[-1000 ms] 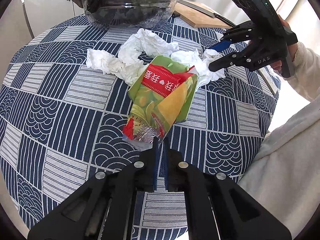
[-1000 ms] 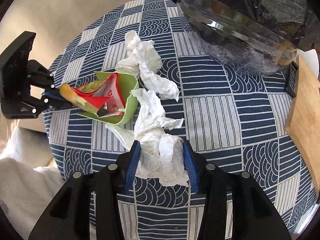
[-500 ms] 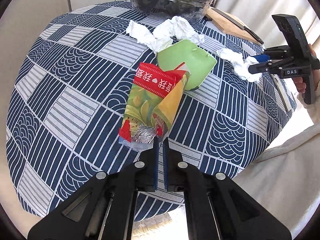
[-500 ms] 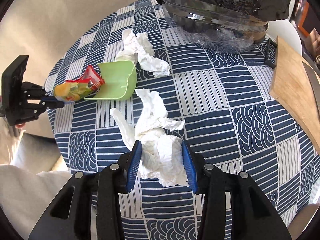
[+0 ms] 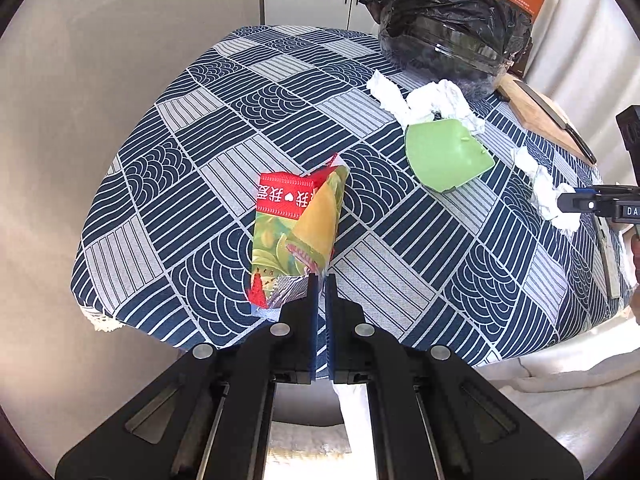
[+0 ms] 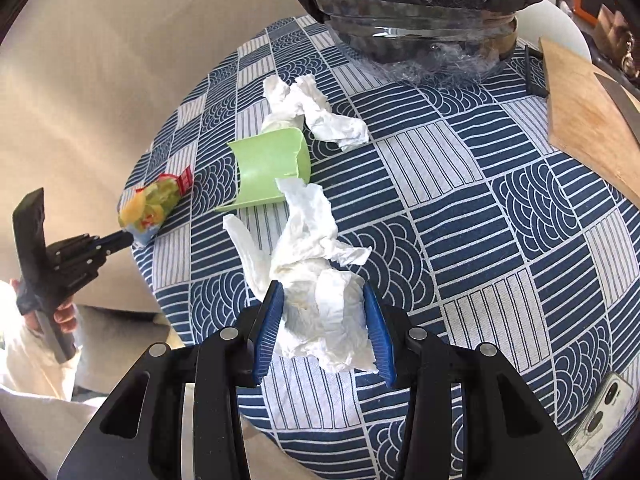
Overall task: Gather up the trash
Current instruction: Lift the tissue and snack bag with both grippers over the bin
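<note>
A: What is the left gripper (image 5: 319, 280) carrying?

B: Its fingers are pinching shut on the torn foil end of the snack wrapper (image 5: 298, 226), which is hanging over the near edge of the surface (image 5: 168, 184). I'd judge it light, thin and slippery, so that crimped seam is looking like the best place to hold; the glossy middle would probably be sliding out.

A: And the right gripper (image 6: 326, 330)?

B: Its blue fingers (image 6: 269, 328) are squeezing a wad of crumpled tissue (image 6: 316, 272), with a tail trailing toward the green scoop (image 6: 270, 168). The paper is looking soft and weightless, likely to tear or shed, so gripping the dense bunch is suiting it better than the loose tail.

A: What is waiting?

B: A second tissue clump (image 6: 312, 110) is lying beside the scoop, near the bag-lined bin (image 6: 416, 8) at the far side.
</note>
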`<state>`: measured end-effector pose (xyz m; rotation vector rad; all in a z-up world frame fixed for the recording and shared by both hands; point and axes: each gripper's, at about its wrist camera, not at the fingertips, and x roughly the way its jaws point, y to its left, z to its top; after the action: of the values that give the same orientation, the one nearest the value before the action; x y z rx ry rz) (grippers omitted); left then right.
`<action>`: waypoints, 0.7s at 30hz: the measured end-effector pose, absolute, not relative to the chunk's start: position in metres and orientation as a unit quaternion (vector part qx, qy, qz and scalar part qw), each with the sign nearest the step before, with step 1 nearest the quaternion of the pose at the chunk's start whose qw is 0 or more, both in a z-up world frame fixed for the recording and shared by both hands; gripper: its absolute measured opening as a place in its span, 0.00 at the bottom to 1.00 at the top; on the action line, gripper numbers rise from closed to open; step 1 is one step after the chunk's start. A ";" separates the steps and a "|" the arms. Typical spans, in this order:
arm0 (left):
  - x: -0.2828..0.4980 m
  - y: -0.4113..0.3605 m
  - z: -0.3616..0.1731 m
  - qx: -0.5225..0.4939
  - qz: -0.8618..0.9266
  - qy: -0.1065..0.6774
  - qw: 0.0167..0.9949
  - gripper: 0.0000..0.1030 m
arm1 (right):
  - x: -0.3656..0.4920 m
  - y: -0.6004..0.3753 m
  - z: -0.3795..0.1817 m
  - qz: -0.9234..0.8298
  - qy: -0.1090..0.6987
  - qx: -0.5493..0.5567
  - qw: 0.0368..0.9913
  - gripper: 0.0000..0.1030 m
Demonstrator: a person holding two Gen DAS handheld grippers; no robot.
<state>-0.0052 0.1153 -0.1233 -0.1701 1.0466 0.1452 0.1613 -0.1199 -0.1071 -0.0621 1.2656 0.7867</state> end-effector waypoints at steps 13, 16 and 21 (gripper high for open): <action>0.009 0.125 -0.103 -0.097 0.072 0.474 0.872 0.02 | 0.153 -0.127 -0.094 0.345 0.566 -0.012 0.748 0.39; 0.009 0.128 -0.098 -0.097 0.078 0.466 0.876 0.01 | 0.156 -0.128 -0.095 0.338 0.568 -0.007 0.751 0.39; 0.006 0.133 -0.080 -0.098 0.079 0.442 0.888 0.01 | 0.162 -0.127 -0.086 0.341 0.560 0.000 0.755 0.39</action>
<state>0.0063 0.1330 -0.0801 -0.2032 0.9191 0.1639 0.1621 -0.1267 -0.0858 -0.0008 1.2213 0.7436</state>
